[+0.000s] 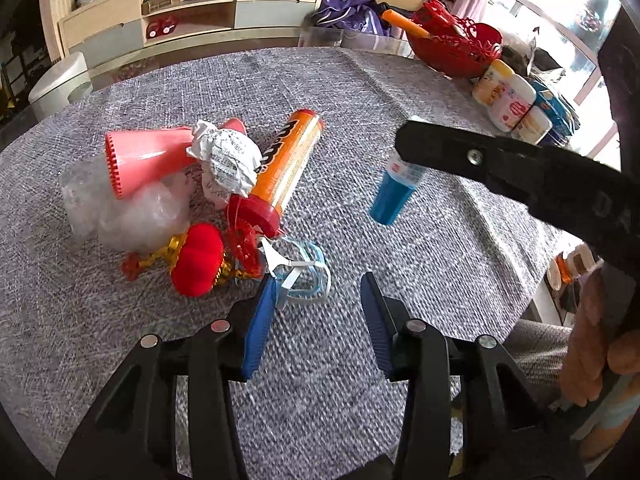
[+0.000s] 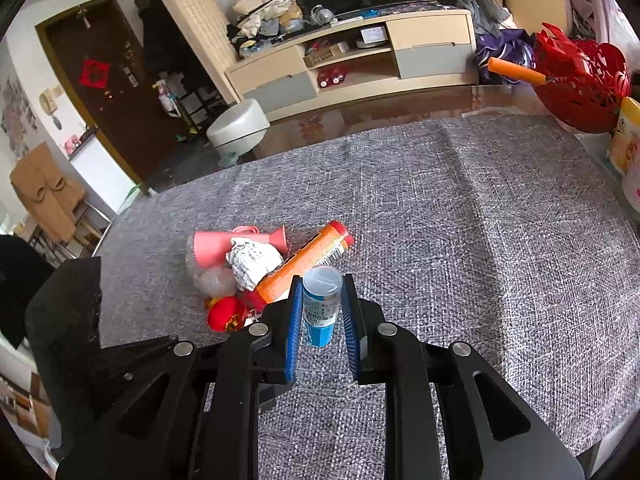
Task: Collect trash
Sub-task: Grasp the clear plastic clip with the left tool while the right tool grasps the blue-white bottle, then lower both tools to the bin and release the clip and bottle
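Your right gripper (image 2: 320, 312) grips the blue tube (image 2: 320, 308) | left gripper (image 1: 316, 312) unclenched, empty | pile (image 1: 200, 184) on grey cloth (image 1: 400, 280) uncollected

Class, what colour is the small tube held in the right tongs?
Blue, with a white printed label: the small tube; clearest in the right wrist view.
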The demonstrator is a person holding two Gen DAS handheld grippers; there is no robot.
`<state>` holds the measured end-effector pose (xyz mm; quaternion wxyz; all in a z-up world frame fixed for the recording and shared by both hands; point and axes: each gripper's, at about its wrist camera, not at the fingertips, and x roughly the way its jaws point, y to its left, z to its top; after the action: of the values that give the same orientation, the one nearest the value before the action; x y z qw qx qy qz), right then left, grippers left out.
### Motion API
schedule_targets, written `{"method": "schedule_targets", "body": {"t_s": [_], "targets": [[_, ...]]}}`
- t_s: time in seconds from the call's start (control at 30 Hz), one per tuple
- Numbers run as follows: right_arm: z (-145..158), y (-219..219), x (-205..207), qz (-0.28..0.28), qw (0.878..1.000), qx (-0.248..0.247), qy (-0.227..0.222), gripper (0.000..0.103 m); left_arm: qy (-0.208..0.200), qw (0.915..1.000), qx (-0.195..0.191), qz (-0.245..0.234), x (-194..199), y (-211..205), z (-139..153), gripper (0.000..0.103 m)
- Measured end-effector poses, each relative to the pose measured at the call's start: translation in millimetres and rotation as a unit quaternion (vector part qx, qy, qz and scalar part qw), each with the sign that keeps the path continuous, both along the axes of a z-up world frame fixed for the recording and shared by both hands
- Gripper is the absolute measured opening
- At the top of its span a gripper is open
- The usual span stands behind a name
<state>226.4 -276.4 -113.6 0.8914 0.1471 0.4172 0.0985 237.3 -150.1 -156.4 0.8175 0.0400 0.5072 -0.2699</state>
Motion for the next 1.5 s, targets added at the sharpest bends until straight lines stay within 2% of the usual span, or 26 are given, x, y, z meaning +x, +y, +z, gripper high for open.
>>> {"method": "schedule_targets", "body": {"t_s": [0.03, 0.13, 0.33, 0.57, 0.9, 1.07, 1.27, 1.5], "targets": [[0, 0, -1, 0.000, 1.000, 0.000, 0.000, 0.020, -0.002, 1.0000, 0.002, 0.001, 1, 0, -1, 0.037], [0, 2, -2, 0.002, 1.000, 0.000, 0.001, 0.020, -0.004, 1.0000, 0.004, 0.004, 2, 4, -2, 0.015], [4, 15, -10, 0.015, 1.000, -0.005, -0.002, 0.020, -0.008, 0.9999, 0.003, 0.009, -7, 23, 3, 0.011], [14, 32, -33, 0.030, 0.999, -0.012, -0.010, 0.020, -0.026, 0.9995, 0.010, 0.018, -36, 48, 20, 0.011], [33, 63, -87, 0.054, 0.998, -0.026, -0.024, 0.020, -0.052, 0.9979, -0.014, 0.035, -98, 83, 53, 0.011], [32, 75, -113, 0.064, 0.997, -0.024, -0.021, 0.020, -0.056, 0.9974, -0.023, 0.039, -129, 94, 60, 0.011], [12, 85, -142, 0.072, 0.997, -0.020, 0.000, 0.020, -0.038, 0.9978, -0.026, 0.047, -162, 109, 44, 0.011], [-26, 90, -159, 0.070, 0.997, -0.014, 0.041, 0.020, 0.009, 0.9981, -0.023, 0.057, -185, 117, -1, 0.011]]}}
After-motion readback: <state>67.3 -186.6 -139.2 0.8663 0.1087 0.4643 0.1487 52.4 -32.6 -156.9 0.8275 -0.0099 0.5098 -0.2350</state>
